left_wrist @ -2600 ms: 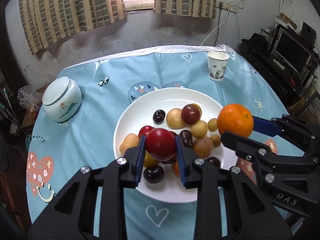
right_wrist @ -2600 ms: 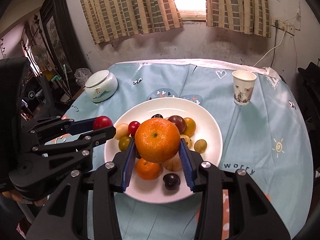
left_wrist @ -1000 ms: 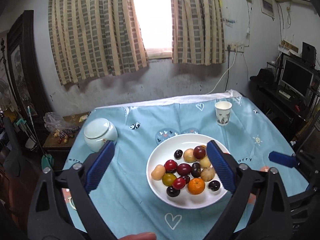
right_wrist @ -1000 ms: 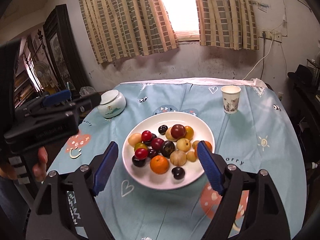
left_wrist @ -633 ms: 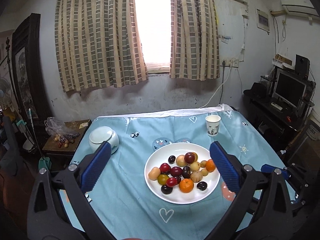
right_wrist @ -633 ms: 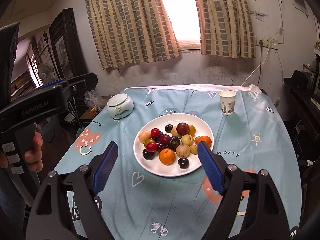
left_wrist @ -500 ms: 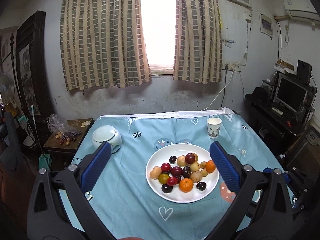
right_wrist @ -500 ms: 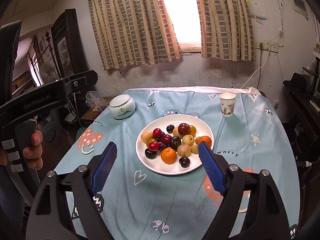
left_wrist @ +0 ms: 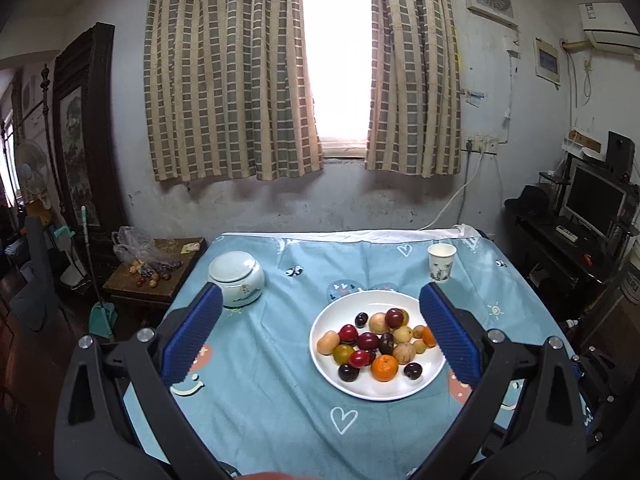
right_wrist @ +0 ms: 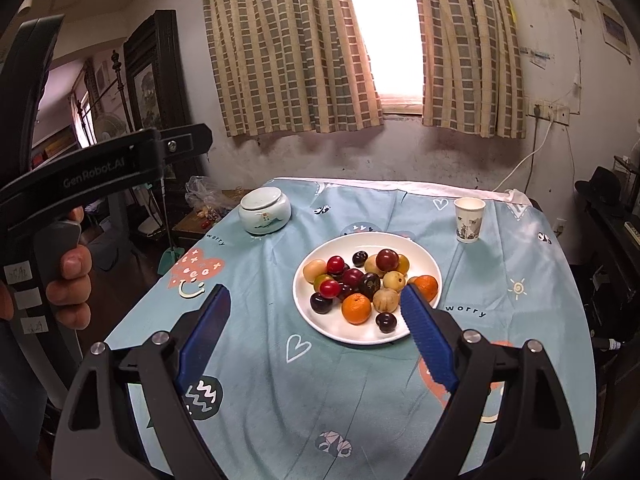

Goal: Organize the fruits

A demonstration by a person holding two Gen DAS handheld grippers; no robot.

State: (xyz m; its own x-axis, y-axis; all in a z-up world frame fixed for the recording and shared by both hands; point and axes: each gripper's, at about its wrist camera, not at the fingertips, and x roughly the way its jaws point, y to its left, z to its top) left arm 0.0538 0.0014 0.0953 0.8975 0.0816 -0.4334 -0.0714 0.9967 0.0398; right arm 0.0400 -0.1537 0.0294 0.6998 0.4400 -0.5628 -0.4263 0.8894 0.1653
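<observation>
**Two wrist views, both far back from the bench**

Each camera looks forward between the two fingers of its own tool, down over the bench (left_wrist: 256, 392) toward the window wall. Both stand well back and high. The right view looks from more to the right. Both share the plate (left_wrist: 400, 390) (right_wrist: 360, 338), jar (left_wrist: 236, 278) (right_wrist: 265, 210) and cup (left_wrist: 441, 263) (right_wrist: 469, 215).
</observation>
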